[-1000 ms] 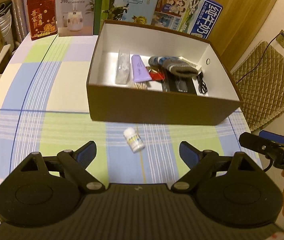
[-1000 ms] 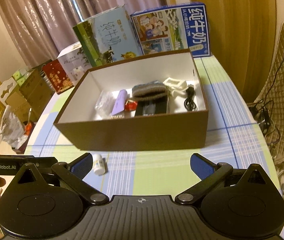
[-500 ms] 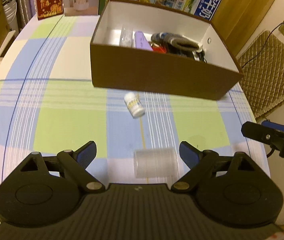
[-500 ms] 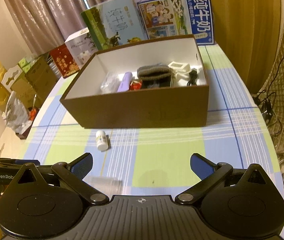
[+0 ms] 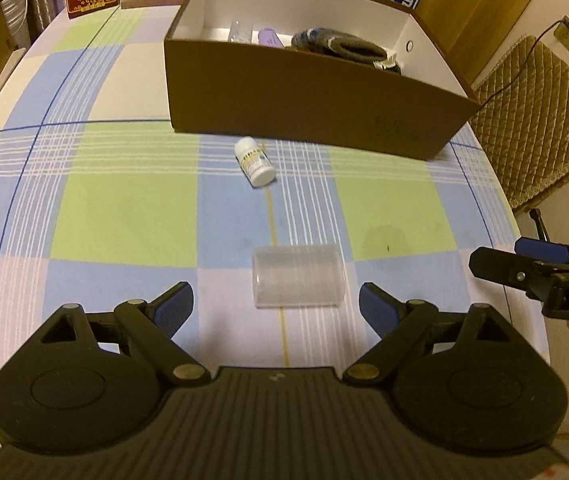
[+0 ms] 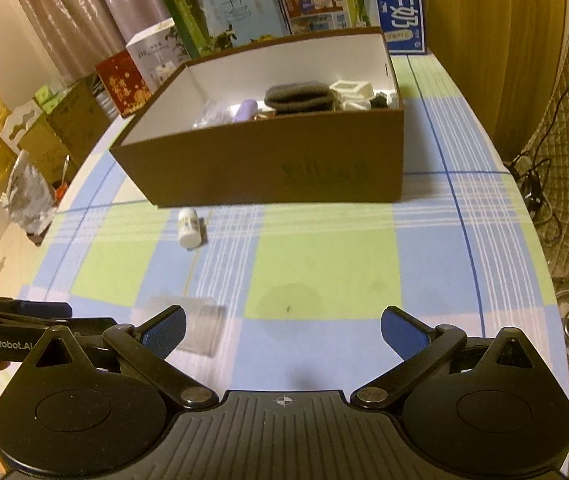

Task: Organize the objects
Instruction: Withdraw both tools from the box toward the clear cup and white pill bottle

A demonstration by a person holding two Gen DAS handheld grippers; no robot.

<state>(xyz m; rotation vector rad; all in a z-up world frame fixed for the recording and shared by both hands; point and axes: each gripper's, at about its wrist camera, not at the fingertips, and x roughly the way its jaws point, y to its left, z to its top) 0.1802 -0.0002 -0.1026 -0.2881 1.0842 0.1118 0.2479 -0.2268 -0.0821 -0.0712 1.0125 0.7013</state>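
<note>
left gripper [image 5: 276,306] is held low over the tabletop [image 5: 124,216], jaws wide, lined up on the clear plastic cylinder [image 5: 297,276] lying on its side just ahead, likely next for pickup. small white bottle [image 5: 254,162] lies near the brown box [image 5: 304,92]. right gripper [image 6: 282,330] is held back, jaws wide, empty.

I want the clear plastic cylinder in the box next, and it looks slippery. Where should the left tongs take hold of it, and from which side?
Probably across its two flat ends. The clear cylinder lies on its side on the tablecloth, axis running crosswise, right between the open left tongs. Come from above and the near side, one finger outside each end; the curved wall would likely roll or slip.
</note>
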